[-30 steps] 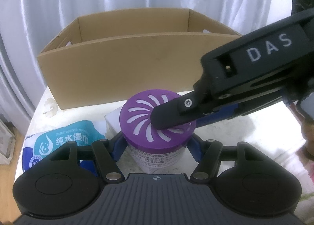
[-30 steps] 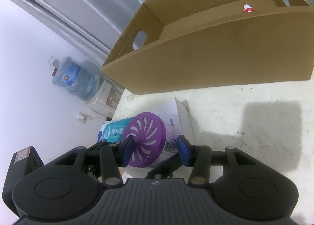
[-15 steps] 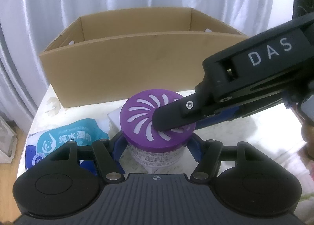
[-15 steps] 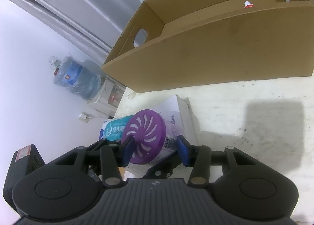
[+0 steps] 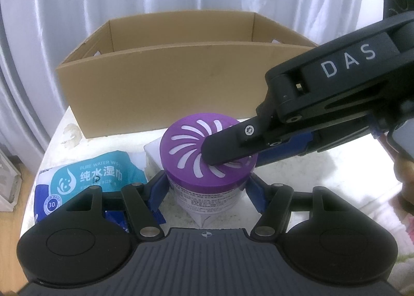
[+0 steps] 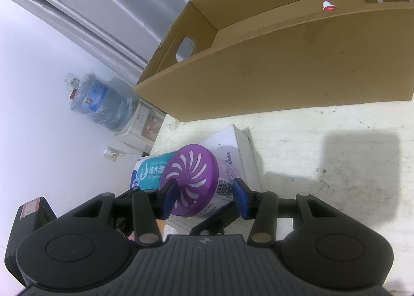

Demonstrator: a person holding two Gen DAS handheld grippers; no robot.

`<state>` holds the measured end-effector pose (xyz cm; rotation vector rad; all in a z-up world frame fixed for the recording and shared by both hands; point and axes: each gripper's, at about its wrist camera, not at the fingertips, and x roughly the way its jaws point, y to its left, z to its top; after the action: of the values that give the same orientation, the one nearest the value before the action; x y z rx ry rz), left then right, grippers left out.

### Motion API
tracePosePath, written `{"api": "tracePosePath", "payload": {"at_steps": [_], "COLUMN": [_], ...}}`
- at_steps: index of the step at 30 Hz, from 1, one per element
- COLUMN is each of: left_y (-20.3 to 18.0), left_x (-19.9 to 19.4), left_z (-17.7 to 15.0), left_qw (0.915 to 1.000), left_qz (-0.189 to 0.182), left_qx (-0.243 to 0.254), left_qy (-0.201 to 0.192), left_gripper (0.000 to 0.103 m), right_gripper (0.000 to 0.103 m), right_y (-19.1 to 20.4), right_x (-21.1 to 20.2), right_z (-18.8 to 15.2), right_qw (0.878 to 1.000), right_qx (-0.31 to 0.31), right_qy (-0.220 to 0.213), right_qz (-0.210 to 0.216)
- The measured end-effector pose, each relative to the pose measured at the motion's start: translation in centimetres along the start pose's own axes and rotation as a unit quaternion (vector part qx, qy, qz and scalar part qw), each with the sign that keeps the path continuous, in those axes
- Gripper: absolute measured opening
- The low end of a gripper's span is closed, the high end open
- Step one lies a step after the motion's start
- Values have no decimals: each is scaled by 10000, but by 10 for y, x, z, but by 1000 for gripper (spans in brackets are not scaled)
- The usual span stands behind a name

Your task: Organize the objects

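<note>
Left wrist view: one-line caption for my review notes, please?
Both tools grip the purple-lidded jar on the table, wipes pack beside it, cardboard box behind.

My left gripper (image 5: 207, 190) sits at the near edge of the table (image 5: 323, 166), one finger on each side of an upright canister (image 5: 207, 156). My right gripper (image 6: 204, 195) reaches in from the right, one finger lying across the canister's top. A flat box (image 6: 240, 143) lies directly behind the canister. A packet of wipes (image 5: 85, 179) lies at the table's left edge, beside the canister. A cardboard box (image 5: 168, 73) stands along the far edge. Inside it, near its right end, stands a small bottle (image 6: 328, 6).
</note>
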<state>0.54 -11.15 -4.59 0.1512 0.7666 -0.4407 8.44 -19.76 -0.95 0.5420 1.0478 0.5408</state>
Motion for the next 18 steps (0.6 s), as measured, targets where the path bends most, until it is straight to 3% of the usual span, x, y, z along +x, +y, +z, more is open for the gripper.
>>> {"api": "tracePosePath", "payload": {"at_steps": [18], "left_y": [3], "left_x": [-6], "left_z": [5], "left_qw": [9999], "left_qz": [46], "left_qx": [-11], "left_qy": [-92], "left_gripper": [65], "right_gripper": [51], "right_y": [9], "right_x": [-3], "right_z": [-1], "right_qw": [9999], "right_qx": [-101], "right_qy": [-30], "right_qz": [-16]}}
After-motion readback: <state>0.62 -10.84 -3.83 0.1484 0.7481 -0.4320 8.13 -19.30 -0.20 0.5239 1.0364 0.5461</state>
